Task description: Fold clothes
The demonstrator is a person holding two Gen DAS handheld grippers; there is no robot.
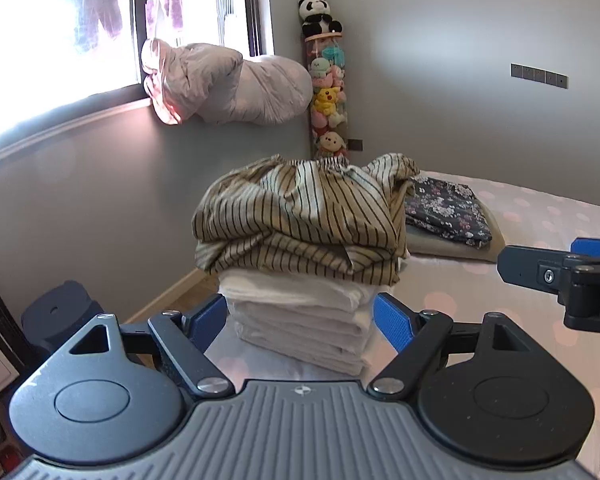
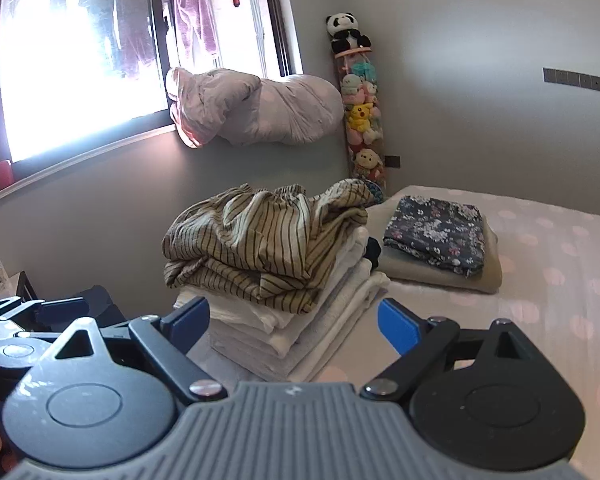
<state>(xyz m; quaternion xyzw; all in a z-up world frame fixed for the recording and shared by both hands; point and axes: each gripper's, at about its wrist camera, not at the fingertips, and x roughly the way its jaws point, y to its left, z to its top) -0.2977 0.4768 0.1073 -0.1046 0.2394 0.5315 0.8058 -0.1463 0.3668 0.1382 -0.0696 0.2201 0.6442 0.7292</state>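
Observation:
A folded striped beige garment (image 1: pixel 300 220) lies on top of a stack of folded white clothes (image 1: pixel 300 320) at the bed's near corner; both show in the right wrist view, the striped garment (image 2: pixel 260 248) above the white stack (image 2: pixel 292 336). My left gripper (image 1: pixel 302 318) is open, its blue pads on either side of the white stack, holding nothing. My right gripper (image 2: pixel 294 320) is open and empty, just short of the same stack; it also shows at the right edge of the left wrist view (image 1: pixel 560 276).
A folded dark floral garment (image 2: pixel 436 236) lies on a folded beige one (image 2: pixel 440 276) farther back on the dotted pink bedsheet (image 2: pixel 540 280). A rolled duvet (image 2: pixel 260 108) sits on the windowsill. A tube of plush toys (image 2: pixel 362 112) stands in the corner. A dark stool (image 1: pixel 56 316) stands beside the bed.

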